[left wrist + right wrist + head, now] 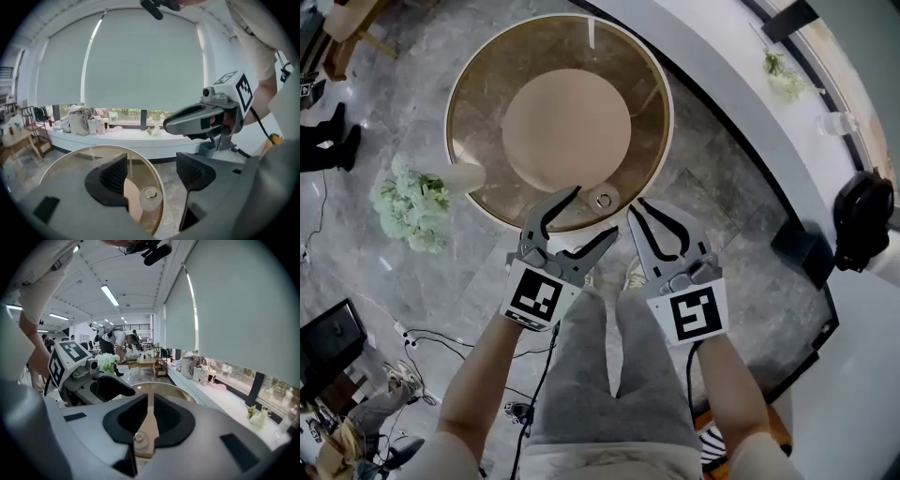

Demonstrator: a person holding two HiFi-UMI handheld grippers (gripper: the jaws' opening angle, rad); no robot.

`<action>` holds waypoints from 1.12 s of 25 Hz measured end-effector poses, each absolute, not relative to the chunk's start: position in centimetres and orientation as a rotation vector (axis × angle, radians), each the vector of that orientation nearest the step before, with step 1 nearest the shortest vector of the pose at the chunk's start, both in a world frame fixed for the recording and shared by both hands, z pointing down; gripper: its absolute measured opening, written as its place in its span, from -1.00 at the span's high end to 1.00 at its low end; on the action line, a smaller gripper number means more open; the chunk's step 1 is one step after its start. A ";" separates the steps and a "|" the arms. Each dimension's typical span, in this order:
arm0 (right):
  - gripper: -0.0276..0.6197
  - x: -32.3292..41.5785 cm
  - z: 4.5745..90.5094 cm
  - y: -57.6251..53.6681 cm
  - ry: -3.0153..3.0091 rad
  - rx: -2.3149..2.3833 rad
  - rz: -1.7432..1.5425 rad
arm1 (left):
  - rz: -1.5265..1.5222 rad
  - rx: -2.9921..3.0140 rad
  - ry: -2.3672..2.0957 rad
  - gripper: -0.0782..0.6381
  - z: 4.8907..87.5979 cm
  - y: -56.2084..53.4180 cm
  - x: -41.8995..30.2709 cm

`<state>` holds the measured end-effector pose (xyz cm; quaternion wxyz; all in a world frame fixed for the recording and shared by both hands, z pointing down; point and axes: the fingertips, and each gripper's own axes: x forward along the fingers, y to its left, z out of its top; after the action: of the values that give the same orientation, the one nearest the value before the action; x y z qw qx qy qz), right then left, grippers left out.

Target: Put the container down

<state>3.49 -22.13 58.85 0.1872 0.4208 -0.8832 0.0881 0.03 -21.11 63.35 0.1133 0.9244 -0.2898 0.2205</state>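
— Legend, left side: what are you looking down on?
— A round glass table (469, 84) is standing on grey floor (722, 187); white flowers (411, 208) are sitting just beside its rim, and cables (441, 339) are trailing nearer you.
— And right?
— A white counter (741, 84) is curving past, carrying a black object (862, 217); a roller blind (140, 65) is covering the window.

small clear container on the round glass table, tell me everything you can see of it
The small clear glass-looking container is a short round jar with a thick see-through wall and a round opening or cap on top. It stands upright on the round brown-tinted glass table, just inside the pale rim at the near edge. Its contents cannot be made out. The left gripper and right gripper hang close by, but neither grips it.
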 end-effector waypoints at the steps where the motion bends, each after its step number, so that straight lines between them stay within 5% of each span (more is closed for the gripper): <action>1: 0.79 3.7 57.4 -22.2 -2.488 1.202 0.249 | 0.615 2.676 -0.856 -0.16 61.9 -21.1 -0.1; 5: 0.81 4.6 51.3 -22.0 -2.503 1.281 0.284 | 0.592 2.663 -0.908 -0.05 55.9 -21.4 -0.7; 15: 0.89 4.9 36.6 -21.0 -2.527 1.364 0.177 | 0.467 2.772 -0.941 0.62 39.6 -20.4 -1.5; 28: 0.89 4.7 16.4 -17.8 -2.553 1.417 -0.058 | 0.316 2.957 -1.214 0.76 18.5 -18.3 -3.9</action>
<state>4.70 -17.79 16.43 0.1103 0.4824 -0.8688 -0.0198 -3.93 -18.34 18.49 -0.0351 0.9200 -0.3777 0.0983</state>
